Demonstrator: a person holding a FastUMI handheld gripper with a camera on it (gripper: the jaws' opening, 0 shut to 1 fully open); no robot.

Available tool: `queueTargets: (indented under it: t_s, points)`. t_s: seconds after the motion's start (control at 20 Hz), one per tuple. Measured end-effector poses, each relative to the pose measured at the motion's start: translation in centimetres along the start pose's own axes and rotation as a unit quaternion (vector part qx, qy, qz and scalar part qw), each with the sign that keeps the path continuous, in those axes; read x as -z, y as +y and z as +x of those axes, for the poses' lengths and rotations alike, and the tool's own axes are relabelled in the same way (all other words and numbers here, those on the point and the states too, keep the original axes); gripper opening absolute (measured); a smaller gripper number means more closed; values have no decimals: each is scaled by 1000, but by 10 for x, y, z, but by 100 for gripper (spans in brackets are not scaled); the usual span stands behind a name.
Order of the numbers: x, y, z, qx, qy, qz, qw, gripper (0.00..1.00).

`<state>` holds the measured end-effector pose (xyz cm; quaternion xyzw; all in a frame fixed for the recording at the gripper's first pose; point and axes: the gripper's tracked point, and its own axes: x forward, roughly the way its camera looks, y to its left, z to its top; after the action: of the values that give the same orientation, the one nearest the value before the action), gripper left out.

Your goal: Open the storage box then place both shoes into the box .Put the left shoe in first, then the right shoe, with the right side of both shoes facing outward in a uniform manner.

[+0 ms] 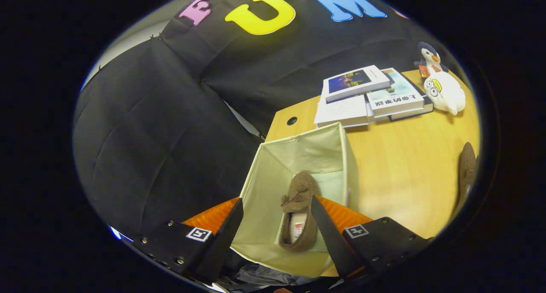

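Observation:
A cream fabric storage box (277, 165) stands open at the near left corner of the wooden table. One brown slipper-style shoe (298, 216) with a bow lies on the box floor, toe pointing away from me, close to the box's right wall. My gripper (277, 212) hovers above the box, open, with the shoe showing between the fingers and nearer the right one; nothing is pressed between them. The other brown shoe (467, 169) lies on the table far off to the right, partly cut off.
A stack of books (367, 97) sits at the back of the table (405, 165), with a white plush toy (443, 92) and a penguin toy (428, 56) beside it. A cable hole (291, 120) is near the table's back left corner.

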<state>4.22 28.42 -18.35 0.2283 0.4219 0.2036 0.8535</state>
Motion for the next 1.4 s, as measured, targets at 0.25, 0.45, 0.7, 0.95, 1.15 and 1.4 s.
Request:
queueTargets:
  t_s: [0.25,0.45,0.7,0.95,1.15,1.4]
  points:
    - [-18,-65,-46,48,-26,-14,998,97]
    - [-26,-117,-84,91,-44,-46,994,97]
    - [-31,-184,-125,154,-60,-71,984,98]
    - [-26,-251,-159,212,-59,-85,972,98]
    - [-16,-297,-178,252,-49,-101,961,98]
    - [7,-346,-190,291,-19,-116,949,98]
